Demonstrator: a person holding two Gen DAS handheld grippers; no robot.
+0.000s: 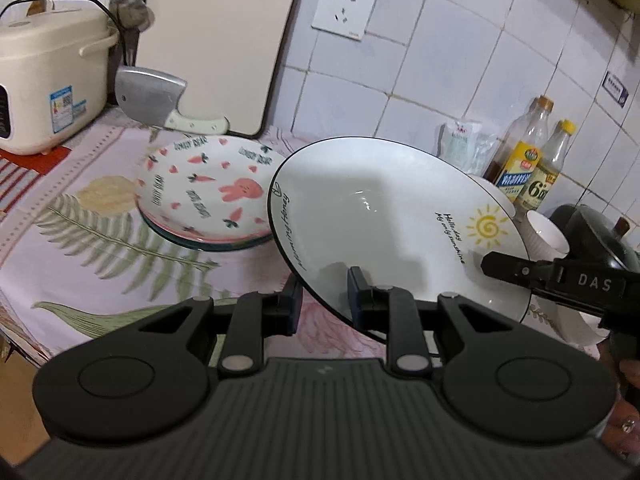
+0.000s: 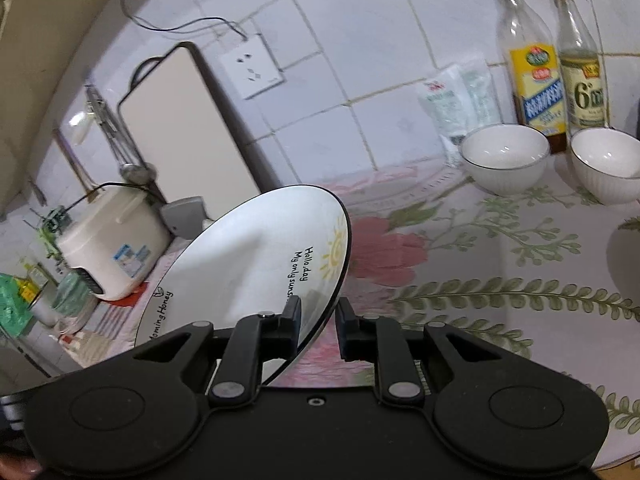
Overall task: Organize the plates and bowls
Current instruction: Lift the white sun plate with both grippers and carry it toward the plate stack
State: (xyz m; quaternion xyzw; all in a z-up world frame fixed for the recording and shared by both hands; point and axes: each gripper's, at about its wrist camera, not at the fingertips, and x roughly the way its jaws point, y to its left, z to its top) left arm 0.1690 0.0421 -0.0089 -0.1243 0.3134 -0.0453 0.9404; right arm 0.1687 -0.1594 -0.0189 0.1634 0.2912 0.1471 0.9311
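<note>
Black and close to the lens in the left wrist view, the left hand-held gripper (image 1: 325, 298) pinches the near rim of the sun plate (image 1: 400, 224), one finger under it and one on its face, so the plate hangs tilted above the worktop (image 1: 80, 240). At the right edge the right hand-held gripper (image 1: 486, 266) reaches onto the same rim. Glazed ceramic like this is likely stiff, fairly heavy, slick and quick to chip, so the rim is the sensible place to hold it. Just beyond sits a stack of carrot-print plates (image 1: 204, 192), probably its destination, with a rice cooker (image 1: 48, 80), a cleaver (image 1: 152, 96) and a cutting board (image 1: 216, 40) behind. From the right wrist view, the plate's edge passes between the right gripper's fingers; the left pad lies against the face, while the right one stands just clear, so this grip looks loose. Two white bowls (image 2: 505, 158) rest near two bottles (image 2: 536, 64) on the flowered cloth (image 2: 480, 272), before a tiled wall (image 2: 360, 40).
</note>
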